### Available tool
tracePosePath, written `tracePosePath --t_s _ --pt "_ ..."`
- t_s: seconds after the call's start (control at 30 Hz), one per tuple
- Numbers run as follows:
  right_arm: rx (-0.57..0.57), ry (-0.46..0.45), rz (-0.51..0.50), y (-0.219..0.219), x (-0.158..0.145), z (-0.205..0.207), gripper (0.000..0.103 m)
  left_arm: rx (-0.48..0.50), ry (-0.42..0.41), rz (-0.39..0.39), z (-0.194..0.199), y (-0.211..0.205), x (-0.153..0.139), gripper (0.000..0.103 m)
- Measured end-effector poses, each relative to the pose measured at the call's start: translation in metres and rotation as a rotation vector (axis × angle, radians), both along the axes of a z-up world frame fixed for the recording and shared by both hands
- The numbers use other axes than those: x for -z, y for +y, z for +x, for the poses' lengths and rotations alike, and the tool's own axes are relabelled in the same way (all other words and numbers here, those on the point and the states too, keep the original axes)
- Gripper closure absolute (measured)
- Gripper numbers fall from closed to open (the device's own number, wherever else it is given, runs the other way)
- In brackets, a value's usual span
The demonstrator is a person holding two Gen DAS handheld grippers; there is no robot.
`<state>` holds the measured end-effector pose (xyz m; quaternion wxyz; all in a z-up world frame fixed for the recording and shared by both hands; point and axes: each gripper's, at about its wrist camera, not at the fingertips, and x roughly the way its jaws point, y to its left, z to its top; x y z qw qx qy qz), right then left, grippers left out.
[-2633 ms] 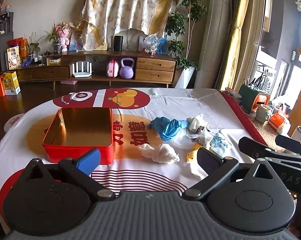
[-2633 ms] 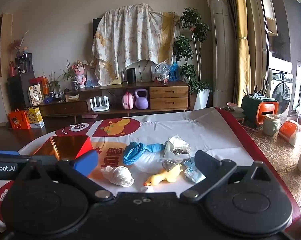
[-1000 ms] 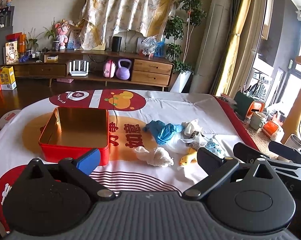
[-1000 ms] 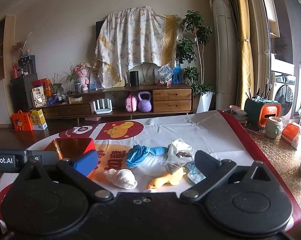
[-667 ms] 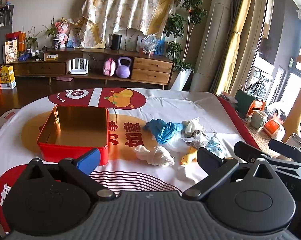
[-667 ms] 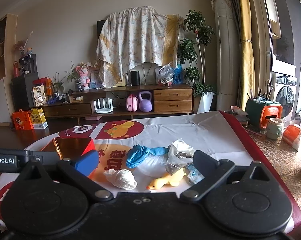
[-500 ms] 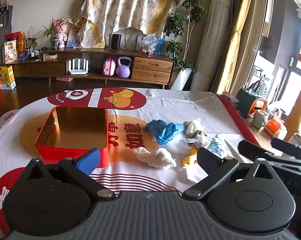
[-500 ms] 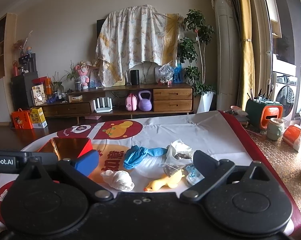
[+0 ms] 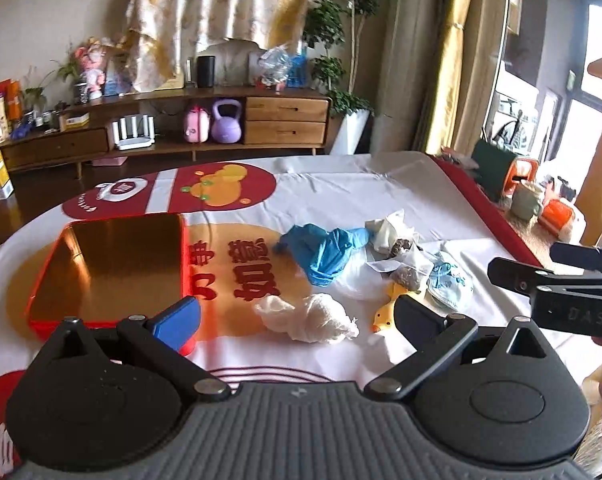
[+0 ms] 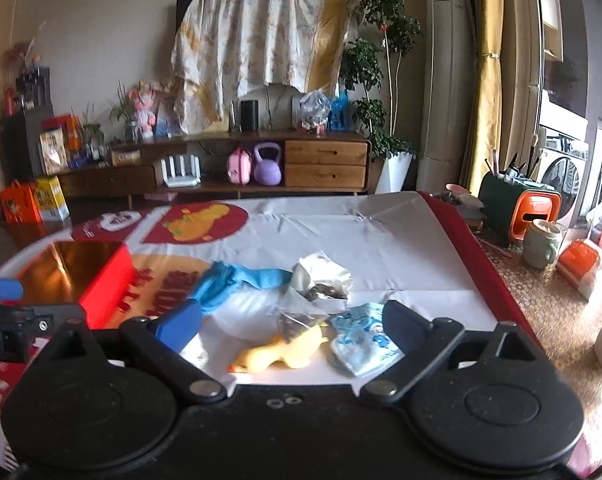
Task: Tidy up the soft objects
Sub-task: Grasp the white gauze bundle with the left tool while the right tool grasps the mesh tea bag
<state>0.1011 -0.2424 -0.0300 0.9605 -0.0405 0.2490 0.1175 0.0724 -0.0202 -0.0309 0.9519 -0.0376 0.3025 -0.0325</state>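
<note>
Right tongs [image 10: 291, 322] closing over yellow duck [image 10: 279, 350], perhaps untouched.

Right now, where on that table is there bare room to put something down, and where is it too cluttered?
Bare cloth lies beyond the pile, toward the far table edge, and between the red tin and the white gauze wad. The tin itself holds nothing. It is crowded where the blue glove, small bags, yellow duck and blue packet bunch together.
</note>
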Motion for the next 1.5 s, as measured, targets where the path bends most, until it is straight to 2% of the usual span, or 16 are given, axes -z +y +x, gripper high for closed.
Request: tracePosePath --t_s 0.2,0.3,0.57,0.73,0.83,0.93,1.03,1.1,1.17,1.33,1.5 --pt "-0.038 0.041 -0.054 0.000 0.017 0.034 0.018 0.009 0.035 -0.023 0.028 -0.005 0.022 0.000" --pt "-0.065 0.063 -0.076 0.004 0.028 0.048 0.020 0.011 0.049 -0.009 0.042 -0.009 0.034 0.000" --pt "-0.087 0.122 -0.095 0.012 0.052 0.081 0.024 0.051 0.129 -0.021 0.078 -0.015 0.064 0.000" --pt "-0.084 0.149 -0.095 0.018 0.067 0.098 0.027 0.063 0.150 0.013 0.091 -0.022 0.079 0.001" --pt "-0.072 0.153 -0.090 0.021 0.073 0.106 0.030 0.065 0.169 0.025 0.098 -0.024 0.086 0.005" --pt "-0.070 0.161 -0.088 0.023 0.080 0.114 0.034 0.067 0.202 0.013 0.105 -0.025 0.091 0.018" --pt "-0.058 0.173 -0.098 0.025 0.086 0.120 0.037 0.069 0.207 0.026 0.109 -0.027 0.096 0.019" --pt "-0.052 0.184 -0.096 0.024 0.089 0.122 0.044 0.071 0.210 0.035 0.110 -0.028 0.098 0.019" --pt "-0.048 0.189 -0.095 0.023 0.090 0.124 0.048 0.069 0.216 0.033 0.112 -0.028 0.100 0.028" --pt "-0.045 0.188 -0.082 0.021 0.089 0.122 0.059 0.069 0.226 0.014 0.115 -0.025 0.102 0.042" --pt "-0.047 0.177 -0.085 0.021 0.087 0.119 0.071 0.068 0.226 0.010 0.114 -0.023 0.102 0.050"
